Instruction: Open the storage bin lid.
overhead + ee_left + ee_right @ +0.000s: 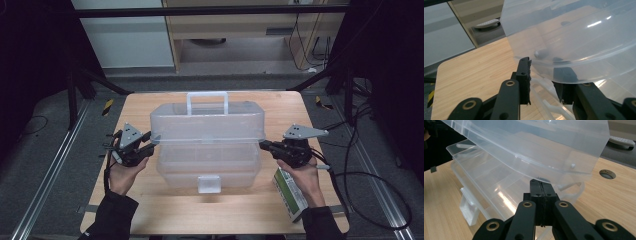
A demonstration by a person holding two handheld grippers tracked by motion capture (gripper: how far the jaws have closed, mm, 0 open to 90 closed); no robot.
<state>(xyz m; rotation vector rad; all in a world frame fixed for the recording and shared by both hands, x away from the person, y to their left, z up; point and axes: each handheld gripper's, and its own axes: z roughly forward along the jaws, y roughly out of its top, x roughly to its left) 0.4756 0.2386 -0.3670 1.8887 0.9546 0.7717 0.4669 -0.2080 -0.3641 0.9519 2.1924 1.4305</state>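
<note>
A clear, translucent plastic storage box (207, 162) with a hinged lid (207, 122) and a white carrying handle (207, 101) is seen at the middle of the light wooden tabletop (165, 210), its front latch (208, 184) turned toward the near edge. The lid is raised at a tilt above the box's tray. The left gripper (150, 141) is held at the lid's left end; in the left gripper view its 2 black jaws stand apart, with the lid's rounded edge (564, 72) between them, one jaw partly hidden behind the plastic. The right gripper (263, 145) is held at the lid's right end; in the right gripper view its jaws are pressed together, tips just under the lid's rim (564, 173). A green and white carton (289, 192) lies near the tabletop's near right corner, beside the right hand (302, 175).
</note>
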